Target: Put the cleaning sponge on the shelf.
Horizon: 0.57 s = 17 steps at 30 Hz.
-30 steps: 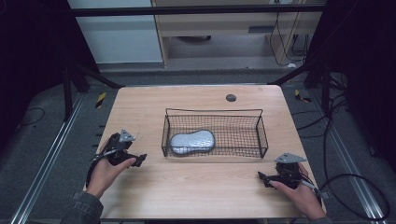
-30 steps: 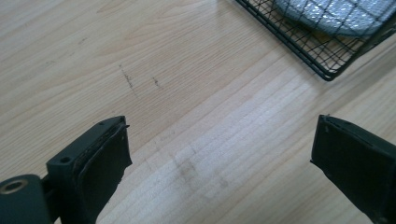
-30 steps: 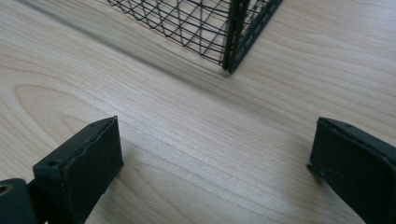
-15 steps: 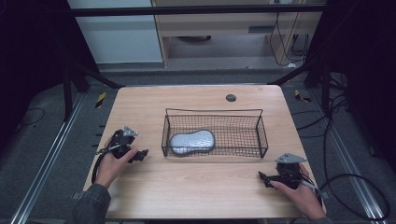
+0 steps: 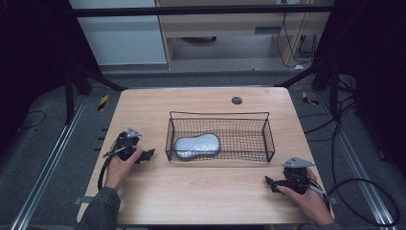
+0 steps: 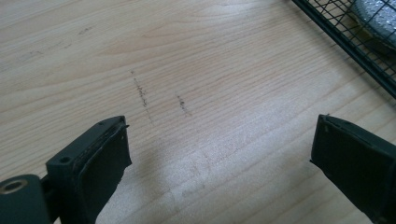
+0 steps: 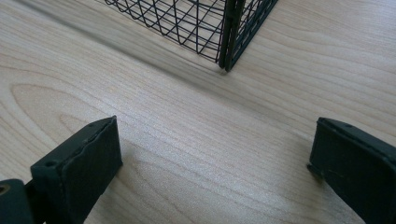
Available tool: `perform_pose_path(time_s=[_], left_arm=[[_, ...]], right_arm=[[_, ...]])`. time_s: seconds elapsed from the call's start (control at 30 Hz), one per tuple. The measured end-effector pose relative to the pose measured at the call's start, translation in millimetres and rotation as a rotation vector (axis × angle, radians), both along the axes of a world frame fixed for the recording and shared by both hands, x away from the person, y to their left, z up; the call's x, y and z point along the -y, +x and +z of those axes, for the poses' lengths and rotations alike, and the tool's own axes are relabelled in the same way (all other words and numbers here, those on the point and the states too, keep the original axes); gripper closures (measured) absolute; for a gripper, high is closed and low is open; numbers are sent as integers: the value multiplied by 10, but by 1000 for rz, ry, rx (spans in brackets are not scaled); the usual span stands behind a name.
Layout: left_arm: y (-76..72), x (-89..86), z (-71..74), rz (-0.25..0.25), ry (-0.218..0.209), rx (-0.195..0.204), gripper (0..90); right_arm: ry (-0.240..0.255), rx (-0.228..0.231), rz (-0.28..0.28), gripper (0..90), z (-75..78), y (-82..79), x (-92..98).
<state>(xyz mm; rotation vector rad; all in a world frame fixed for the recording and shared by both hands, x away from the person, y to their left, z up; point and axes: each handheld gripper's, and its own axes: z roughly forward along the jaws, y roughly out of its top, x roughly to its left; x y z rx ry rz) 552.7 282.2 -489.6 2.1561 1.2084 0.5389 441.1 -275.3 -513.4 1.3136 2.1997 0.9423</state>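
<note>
A black wire basket (image 5: 249, 125) stands mid-table with a silver, glittery oblong object (image 5: 197, 144) lying in its left half. My left gripper (image 5: 149, 155) rests on the wood just left of the basket, pointing at it, jaws open and empty. In the left gripper view, my left gripper (image 6: 219, 154) is spread wide over bare wood, with the basket edge (image 6: 345, 42) and the silver object (image 6: 380, 16) at top right. My right gripper (image 5: 269, 182) sits near the front right, open. In the right gripper view, my right gripper (image 7: 215, 154) faces the basket corner (image 7: 229, 32).
The wooden table (image 5: 201, 201) has a small dark round spot (image 5: 236, 100) behind the basket. Dark metal frame rails and cables surround the table on the floor. Faint pencil-like marks (image 6: 140, 93) cross the wood ahead of my left gripper.
My left gripper has moved a little forward and right, closer to the basket's left end. The right gripper has stayed put.
</note>
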Motion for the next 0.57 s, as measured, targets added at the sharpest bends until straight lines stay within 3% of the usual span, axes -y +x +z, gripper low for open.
perform_pose_path(time_s=[0.07, 0.2, 0.27, 0.4, 0.57], left_arm=[[8, -16, 6, 7, -28, -1, 35], [15, -50, -27, 18, -17, 8, 35], [10, -61, -127, 21, -35, -26, 32], [-27, -79, -177, 23, -55, 20, 0], [-30, -81, -180, 22, -54, 23, 0]], right_arm=[[0, 0, 0, 23, 0, 0, 0], [-3, 1, 1, 16, -2, 6, -2], [-3, 1, 1, 15, -2, 7, -3], [-1, -1, -4, 14, -3, 7, -9], [-2, 0, -5, 12, -3, 9, -11]])
